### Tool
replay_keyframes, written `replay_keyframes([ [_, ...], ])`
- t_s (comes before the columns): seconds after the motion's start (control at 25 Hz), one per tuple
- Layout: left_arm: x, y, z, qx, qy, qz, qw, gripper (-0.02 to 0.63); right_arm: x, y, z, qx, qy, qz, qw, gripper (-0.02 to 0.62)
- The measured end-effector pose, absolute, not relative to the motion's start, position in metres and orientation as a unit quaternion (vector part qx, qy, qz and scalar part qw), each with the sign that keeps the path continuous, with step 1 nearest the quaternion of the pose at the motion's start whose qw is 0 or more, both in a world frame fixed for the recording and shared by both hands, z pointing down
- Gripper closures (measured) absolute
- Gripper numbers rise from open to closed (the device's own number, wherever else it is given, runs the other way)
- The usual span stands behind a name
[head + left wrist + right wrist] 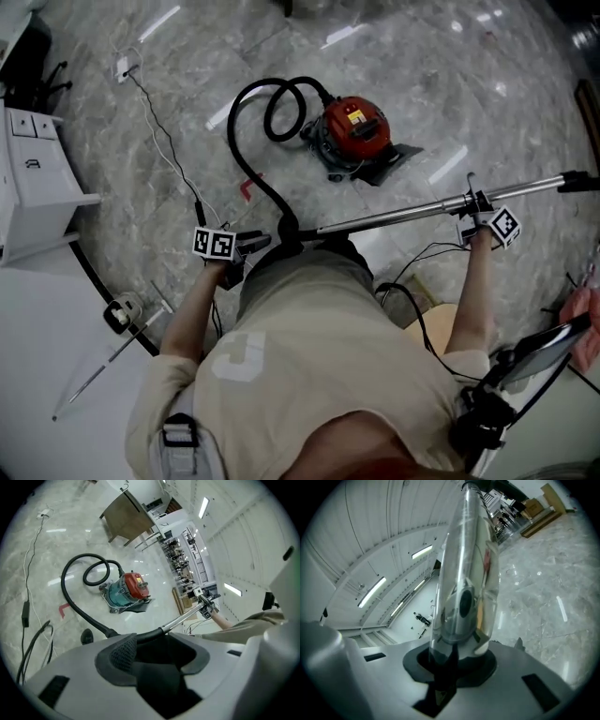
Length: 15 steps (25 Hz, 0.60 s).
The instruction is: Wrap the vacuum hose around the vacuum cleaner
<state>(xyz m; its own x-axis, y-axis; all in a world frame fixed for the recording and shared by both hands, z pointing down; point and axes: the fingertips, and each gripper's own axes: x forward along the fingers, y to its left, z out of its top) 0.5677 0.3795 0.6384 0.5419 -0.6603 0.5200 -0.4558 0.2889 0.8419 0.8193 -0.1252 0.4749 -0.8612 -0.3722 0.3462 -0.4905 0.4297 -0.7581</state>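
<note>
Head view: the red vacuum cleaner [354,129] sits on the floor [187,56], its black hose [246,164] looping back to the person [309,356], the metal wand [394,217] stretched across in front. Left gripper view: the left gripper [159,651] has its jaws well apart, the hose's curved end just beyond the tips, nothing pinched. Right gripper view: the right gripper [457,656] is clamped tight on the shiny wand.

the wand [403,216] is glossy metal, the hose [246,164] matt, the floor [450,84] polished stone.
</note>
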Motion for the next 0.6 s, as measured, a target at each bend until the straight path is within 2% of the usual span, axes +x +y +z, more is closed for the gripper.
replay_keyframes([
  [0.16, 0.577, 0.336, 0.612, 0.608, -0.488, -0.081, 0.621, 0.405, 0.84, -0.142, 0.458, 0.236, -0.854, 0.458, 0.074, 0.543],
  [0.28, 0.613, 0.305, 0.589, 0.64, -0.468, -0.068, 0.605, 0.405, 0.864, -0.153, 0.455, 0.228, -0.862, 0.442, 0.1, 0.541],
  [0.6, 0.692, 0.267, 0.572, 0.733, -0.399, 0.138, 0.533, 0.405, 0.935, -0.161, 0.482, 0.212, -0.862, 0.417, 0.192, 0.523],
])
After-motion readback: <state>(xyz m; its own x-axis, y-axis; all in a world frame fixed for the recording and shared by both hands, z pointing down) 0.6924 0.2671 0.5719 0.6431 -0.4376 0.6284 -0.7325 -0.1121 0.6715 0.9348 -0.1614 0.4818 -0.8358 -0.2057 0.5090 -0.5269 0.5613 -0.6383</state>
